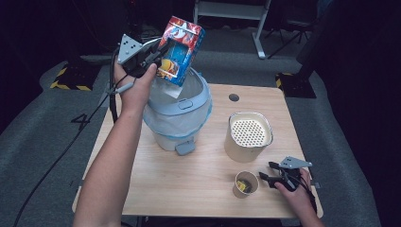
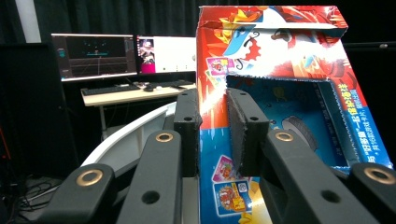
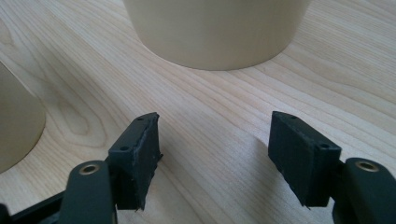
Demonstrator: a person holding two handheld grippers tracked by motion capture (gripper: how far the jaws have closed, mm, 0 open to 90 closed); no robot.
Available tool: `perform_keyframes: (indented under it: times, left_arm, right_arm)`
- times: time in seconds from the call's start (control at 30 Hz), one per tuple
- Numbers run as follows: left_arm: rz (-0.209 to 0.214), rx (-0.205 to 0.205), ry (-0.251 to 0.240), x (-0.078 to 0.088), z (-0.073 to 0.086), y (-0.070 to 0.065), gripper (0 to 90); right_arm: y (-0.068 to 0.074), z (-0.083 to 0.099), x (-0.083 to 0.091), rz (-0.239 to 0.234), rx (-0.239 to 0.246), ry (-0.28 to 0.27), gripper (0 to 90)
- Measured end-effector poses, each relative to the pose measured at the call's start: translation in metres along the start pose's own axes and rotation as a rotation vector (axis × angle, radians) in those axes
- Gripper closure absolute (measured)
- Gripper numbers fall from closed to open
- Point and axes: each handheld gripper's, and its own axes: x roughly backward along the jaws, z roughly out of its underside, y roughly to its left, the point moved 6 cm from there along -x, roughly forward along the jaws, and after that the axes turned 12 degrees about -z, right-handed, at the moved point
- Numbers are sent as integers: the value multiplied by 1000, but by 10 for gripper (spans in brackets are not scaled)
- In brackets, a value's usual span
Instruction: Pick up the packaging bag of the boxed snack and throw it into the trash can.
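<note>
One printed carton (image 1: 179, 49) is hanging tilted above the open mouth of the lined bin (image 1: 177, 116), its long axis sloping down toward the opening. The left gripper (image 2: 212, 135) is clamping the carton's wall between nearly closed jaws, so this hand is the nearer one and a release would likely drop the carton into the bin. The right gripper (image 1: 270, 172) is resting low by the paper cup (image 1: 246, 184), jaws wide apart and holding nothing, near the perforated-lid container (image 1: 249, 137) on the table (image 1: 189, 189).
</note>
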Motion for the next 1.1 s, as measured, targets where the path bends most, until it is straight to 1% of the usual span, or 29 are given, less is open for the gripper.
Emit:
perform_keyframes:
  times: [0.13, 0.2, 0.33, 0.37, 0.4, 0.47, 0.53, 0.57, 0.63, 0.67, 0.73, 0.77, 0.8, 0.83, 0.87, 0.9, 0.93, 0.97, 1.0, 1.03, 1.1]
  left_arm:
    - [1, -9, 2, 0, 1, -1, 750]
    - [2, -21, 5, -1, 1, -2, 749]
    - [8, -24, 11, -2, 3, -3, 742]
    - [12, -23, 20, -3, 4, -4, 742]
    - [13, -21, 38, -4, 6, -5, 724]
    - [5, -28, 65, -6, 9, -5, 708]
    - [9, -38, 85, -7, 12, -5, 696]
    - [9, -38, 85, -7, 12, -5, 693]
    - [14, -41, 115, -8, 16, -7, 686]
    - [14, -41, 115, -8, 16, -7, 685]
    - [12, -63, 135, -7, 17, -10, 677]
    - [17, -69, 146, -7, 18, -11, 669]
    - [17, -69, 146, -7, 18, -11, 653]
    - [37, -71, 174, -7, 21, -15, 624]
    - [37, -71, 174, -7, 21, -15, 607]
    - [42, -72, 191, -7, 23, -17, 607]
    - [45, -88, 205, -7, 24, -18, 595]
    - [43, -113, 222, -7, 26, -19, 576]
    - [43, -113, 222, -7, 26, -19, 569]
    - [49, -125, 243, -6, 28, -21, 569]
    - [66, -118, 286, -5, 32, -22, 538]
  right_arm:
    - [0, 0, 0, -1, 0, -1, 337]
    - [0, 0, 0, -1, 0, -1, 337]
    - [0, 0, 0, -1, 0, -1, 337]
    - [0, 0, 0, 0, 0, 0, 337]
    - [0, 0, 0, 0, 0, 0, 337]
    - [0, 0, 0, -1, 0, -1, 337]
    - [0, 0, 0, 0, 0, 0, 337]
    - [0, 0, 0, -1, 0, -1, 337]
    - [0, 0, 0, -1, 0, -1, 337]
    - [0, 0, 0, -1, 0, -1, 337]
    - [0, 0, 0, -1, 0, -1, 337]
    - [0, 0, 0, 0, 0, 0, 337]
    - [0, 0, 0, 0, 0, 0, 337]
    - [0, 0, 0, 0, 0, 0, 337]
    - [0, 0, 0, 0, 0, 0, 337]
    - [0, 0, 0, -1, 0, -1, 337]
    - [0, 0, 0, -1, 0, -1, 337]
    - [0, 0, 0, -1, 0, -1, 337]
    - [0, 0, 0, -1, 0, -1, 337]
    - [0, 0, 0, 0, 0, 0, 337]
    - [0, 0, 0, 0, 0, 0, 337]
